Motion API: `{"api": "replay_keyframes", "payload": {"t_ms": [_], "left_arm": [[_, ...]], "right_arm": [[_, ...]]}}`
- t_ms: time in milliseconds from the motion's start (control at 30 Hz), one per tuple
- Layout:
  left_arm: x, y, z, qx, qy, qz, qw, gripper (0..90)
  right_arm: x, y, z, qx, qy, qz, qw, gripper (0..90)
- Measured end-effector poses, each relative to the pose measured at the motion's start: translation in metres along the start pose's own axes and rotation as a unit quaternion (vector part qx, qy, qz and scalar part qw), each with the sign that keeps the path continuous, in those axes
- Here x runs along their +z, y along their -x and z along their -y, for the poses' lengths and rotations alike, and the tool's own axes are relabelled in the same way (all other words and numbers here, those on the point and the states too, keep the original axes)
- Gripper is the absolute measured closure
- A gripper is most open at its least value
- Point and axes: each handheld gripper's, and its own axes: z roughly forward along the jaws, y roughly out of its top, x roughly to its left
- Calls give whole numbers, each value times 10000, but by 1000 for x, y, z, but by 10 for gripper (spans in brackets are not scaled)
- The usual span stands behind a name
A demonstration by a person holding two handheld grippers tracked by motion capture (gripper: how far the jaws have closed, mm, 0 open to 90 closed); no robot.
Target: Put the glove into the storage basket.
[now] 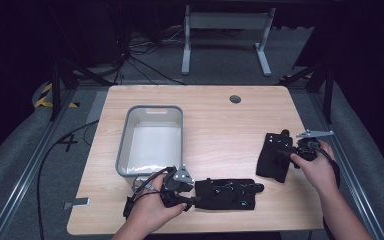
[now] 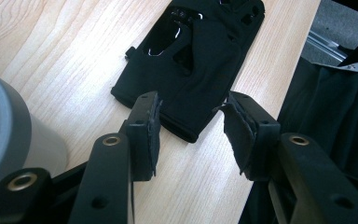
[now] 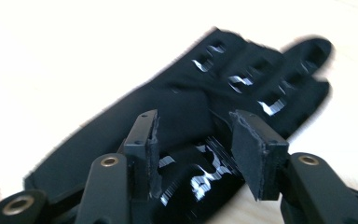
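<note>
High view
- Table point(image 1: 215, 120): light wood, carrying a bin and two black gloves.
- Bin point(image 1: 151, 141): grey, open-topped, toward the left edge; looks empty, nothing black inside.
- Near glove point(image 1: 227, 193): flat along the near edge, cuff end pointing left, well apart from the bin's rim.
- Far glove point(image 1: 275, 156): flat toward the right edge, not in the bin either.
- Left gripper point(image 1: 190, 201): held at the near edge, tips at the near glove's cuff end; jaw gap too small here to judge.
- Right gripper point(image 1: 286, 151): over the far glove from the right edge side; jaw gap hard to read here.

Left gripper view
- Left gripper point(image 2: 191, 123): jaws parted widely, bare pads, nothing between them.
- Near glove point(image 2: 191, 65): cuff hem just ahead of the tips, seemingly not yet touched; lying on the wood by the table's edge.
- Bin point(image 2: 9, 121): grey rim at the left side, close by.

Right gripper view
- Right gripper point(image 3: 193, 140): jaws apart, straddling the glove's back, not closed on cloth.
- Far glove point(image 3: 191, 112): flat on the table, fingers pointing away, glossy patches along them; picture blurred.

Progress
- Done: likely nothing beyond the approach; both gloves on the wood, none lifted.
- Left: pinching each glove, lifting, and probably dropping both into the bin.
- Nearest step: closing on the cuff hem at the left, on the glove's back at the right.
</note>
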Motion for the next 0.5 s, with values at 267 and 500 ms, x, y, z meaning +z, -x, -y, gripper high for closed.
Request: {"api": "replay_keyframes", "payload": {"t_ms": [267,500], "left_arm": [[-1,-2,2,-23,-3,1,10000,563],[0,-3,3,-67,-4,-1,10000,563]], "right_arm": [[17,-19,-23,-253,-114,-211,9994,551],[41,-32,-32,-392,-490,-190,9978,570]]}}
